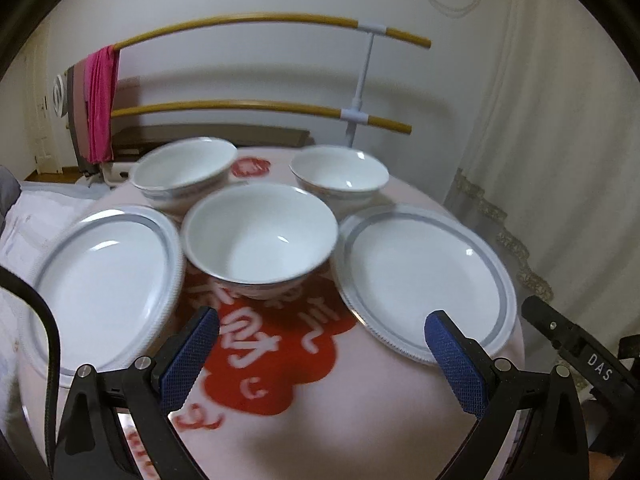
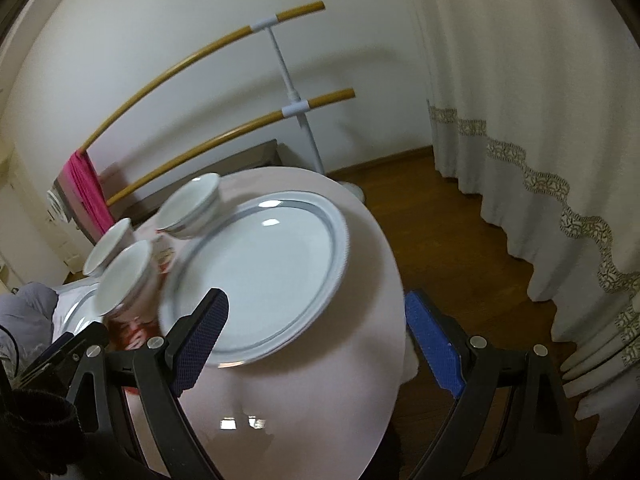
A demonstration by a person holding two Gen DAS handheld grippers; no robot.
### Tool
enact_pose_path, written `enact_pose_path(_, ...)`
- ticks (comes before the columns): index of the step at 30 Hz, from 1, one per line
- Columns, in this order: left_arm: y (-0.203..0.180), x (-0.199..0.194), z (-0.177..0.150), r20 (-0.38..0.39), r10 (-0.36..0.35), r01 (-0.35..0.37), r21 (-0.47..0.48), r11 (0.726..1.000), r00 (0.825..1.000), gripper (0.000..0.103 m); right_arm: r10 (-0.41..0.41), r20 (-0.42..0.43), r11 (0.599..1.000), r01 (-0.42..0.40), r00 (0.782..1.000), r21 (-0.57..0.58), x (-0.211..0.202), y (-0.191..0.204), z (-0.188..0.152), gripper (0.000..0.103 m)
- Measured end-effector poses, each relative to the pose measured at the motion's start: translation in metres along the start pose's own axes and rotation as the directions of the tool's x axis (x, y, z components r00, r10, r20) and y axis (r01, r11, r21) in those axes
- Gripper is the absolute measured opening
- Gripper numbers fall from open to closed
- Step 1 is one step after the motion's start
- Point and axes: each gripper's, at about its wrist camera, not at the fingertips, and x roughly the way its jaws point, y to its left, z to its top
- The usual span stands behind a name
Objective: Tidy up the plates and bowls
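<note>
Three white bowls stand on a round table with a pink cloth (image 1: 360, 400): a near middle bowl (image 1: 260, 236), a far left bowl (image 1: 186, 174) and a far right bowl (image 1: 340, 178). A white plate with a grey band (image 1: 104, 280) lies left, and a second plate (image 1: 424, 276) lies right. My left gripper (image 1: 324, 332) is open and empty, hovering short of the middle bowl. In the right wrist view my right gripper (image 2: 316, 316) is open over the near edge of the right plate (image 2: 260, 272), its left finger above the rim; nothing is gripped.
A clothes rack with wooden rails (image 1: 256, 20) and a pink cloth (image 1: 100, 104) stands behind the table. White curtains (image 2: 520, 120) hang at the right over a wooden floor (image 2: 440, 232). The right gripper's body (image 1: 580, 352) shows at the right edge of the left wrist view.
</note>
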Motion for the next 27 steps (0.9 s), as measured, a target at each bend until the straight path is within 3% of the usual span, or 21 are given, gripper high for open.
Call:
enact_pose_path(9,-0.021,0.052,0.009,-0.052,-0.001,0.0,-0.02,1.0,0.999,0.089,0.043,-0.053,0.999,-0.043,0.998,0.013,0.046,-0.022,0.015,0.077)
enact_pose_path(11,-0.024,0.061,0.01,-0.062,0.001,-0.002,-0.022,1.0,0.998,0.088,0.058,-0.067,0.998,-0.057,0.996,0.016,0.056,-0.025,0.018,0.07)
enact_pose_path(16,-0.023,0.083,0.018,-0.088,-0.01,0.007,-0.04,0.999,0.996,0.069,0.089,-0.089,0.996,-0.088,0.992,0.015,0.073,-0.025,0.021,0.054)
enact_pose_path(22,-0.024,0.102,0.021,-0.12,-0.03,0.025,-0.043,0.999,0.992,0.056,0.123,-0.1,0.992,-0.123,0.987,0.009,0.08,-0.025,0.025,0.022)
enact_pose_path(24,-0.023,0.106,0.021,-0.125,-0.029,0.023,-0.047,0.999,0.992,0.055,0.131,-0.103,0.991,-0.131,0.986,0.008,0.082,-0.024,0.024,0.021)
enact_pose_path(27,-0.025,0.109,0.023,-0.125,-0.039,0.034,-0.04,0.999,0.991,0.042,0.133,-0.097,0.991,-0.133,0.986,0.007,0.083,-0.024,0.023,0.018)
